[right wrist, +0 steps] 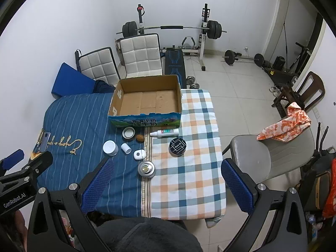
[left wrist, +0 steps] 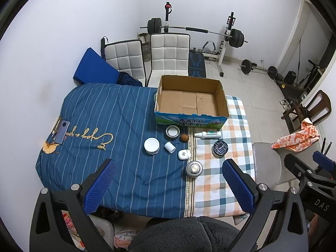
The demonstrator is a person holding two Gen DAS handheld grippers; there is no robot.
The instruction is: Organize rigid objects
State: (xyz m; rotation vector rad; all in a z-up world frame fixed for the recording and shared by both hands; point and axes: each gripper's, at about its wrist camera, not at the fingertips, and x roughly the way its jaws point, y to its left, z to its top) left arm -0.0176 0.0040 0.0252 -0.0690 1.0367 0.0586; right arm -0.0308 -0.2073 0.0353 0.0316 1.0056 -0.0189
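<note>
Open-topped brown cardboard box (right wrist: 147, 101) with blue printed front; both claws (left wrist: 168, 183) (right wrist: 167, 183) spread wide, empty.

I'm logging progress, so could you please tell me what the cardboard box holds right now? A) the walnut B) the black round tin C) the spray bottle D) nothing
D: the cardboard box shows only its bare floor, and the small items all lie on the cloth in front of it.

A table (right wrist: 189, 189) draped in striped-blue and plaid cloth bears an empty cardboard box (right wrist: 147, 103) at the far edge, small jars, a walnut (right wrist: 139, 138), a spray bottle (right wrist: 164, 133) nearer, and a clipboard (right wrist: 42, 140) left.
</note>
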